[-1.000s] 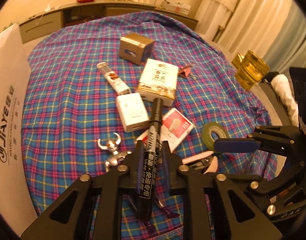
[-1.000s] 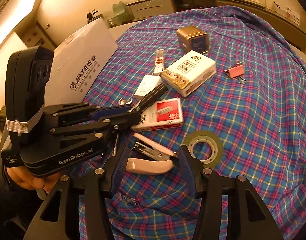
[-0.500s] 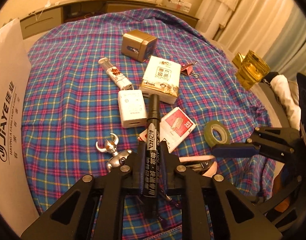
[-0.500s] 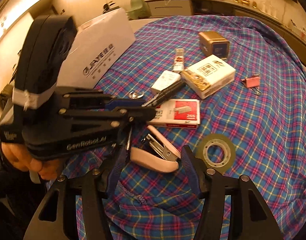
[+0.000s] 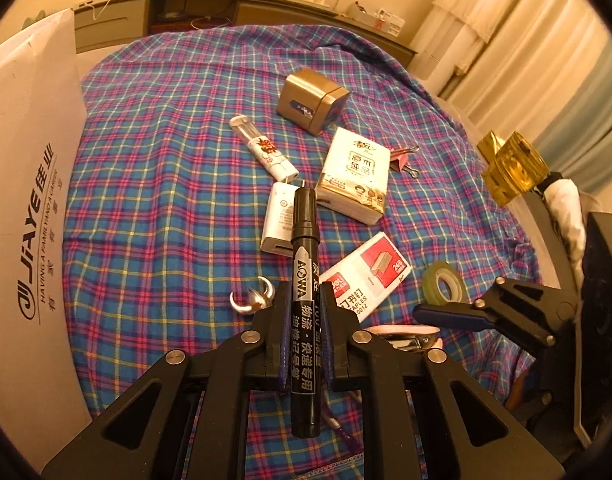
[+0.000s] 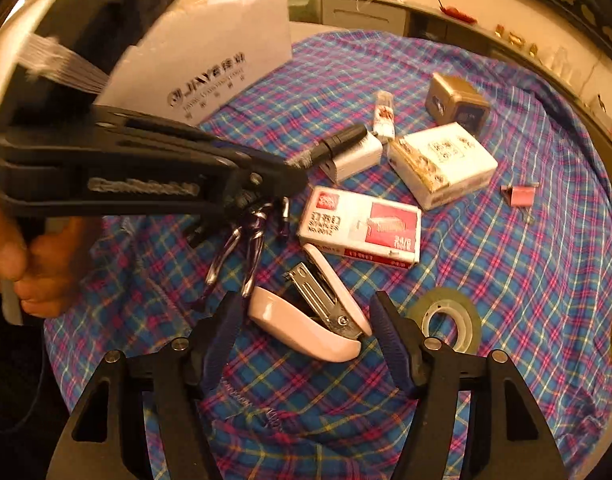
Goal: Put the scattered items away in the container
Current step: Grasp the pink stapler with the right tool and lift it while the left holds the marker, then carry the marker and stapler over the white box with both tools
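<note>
Left wrist: left gripper [image 5: 304,322] jaws clamped on marker [image 5: 305,280]; box [image 5: 26,200] beside it, other items unsorted on tabletop [image 5: 146,160].
Right wrist: right gripper [image 6: 306,320] jaws just opening, straddling stapler [image 6: 310,312], not gripping.

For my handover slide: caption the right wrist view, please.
Right gripper open around the pink stapler; left gripper carries a black marker.

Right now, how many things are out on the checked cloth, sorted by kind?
Boxes and packs: 3 (gold box, tissue pack, staples box)
Desk tools: 4 (pink stapler, tape roll, binder clip, marker)
Charger: 1
Tube: 1
Figurine: 1
Total: 10
</note>
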Demonstrator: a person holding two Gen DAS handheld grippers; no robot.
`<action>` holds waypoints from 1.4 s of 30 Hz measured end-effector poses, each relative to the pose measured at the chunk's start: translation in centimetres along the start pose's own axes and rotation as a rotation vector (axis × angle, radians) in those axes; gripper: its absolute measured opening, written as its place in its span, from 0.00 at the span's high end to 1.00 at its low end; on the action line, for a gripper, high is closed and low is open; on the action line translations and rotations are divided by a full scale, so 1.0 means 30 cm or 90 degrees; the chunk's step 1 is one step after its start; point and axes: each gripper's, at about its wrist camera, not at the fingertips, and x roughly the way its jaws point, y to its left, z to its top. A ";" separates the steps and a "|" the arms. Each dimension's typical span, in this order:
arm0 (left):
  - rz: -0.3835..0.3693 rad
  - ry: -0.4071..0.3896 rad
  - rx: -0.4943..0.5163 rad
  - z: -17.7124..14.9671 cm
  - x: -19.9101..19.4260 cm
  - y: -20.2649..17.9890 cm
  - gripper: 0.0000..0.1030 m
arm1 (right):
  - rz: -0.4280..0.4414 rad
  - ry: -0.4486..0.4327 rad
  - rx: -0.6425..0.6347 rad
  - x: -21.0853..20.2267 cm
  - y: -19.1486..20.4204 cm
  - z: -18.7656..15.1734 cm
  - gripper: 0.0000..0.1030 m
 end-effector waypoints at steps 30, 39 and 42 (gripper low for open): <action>0.005 -0.072 0.015 0.014 -0.181 -0.022 0.87 | 0.004 -0.023 0.080 -0.020 -0.059 0.001 0.52; 0.004 -0.081 0.023 0.009 -0.226 -0.029 0.87 | -0.007 -0.003 0.049 0.001 -0.042 -0.047 0.49; 0.005 -0.083 0.023 0.004 -0.239 -0.031 0.87 | -0.017 -0.006 0.039 -0.004 -0.036 -0.057 0.50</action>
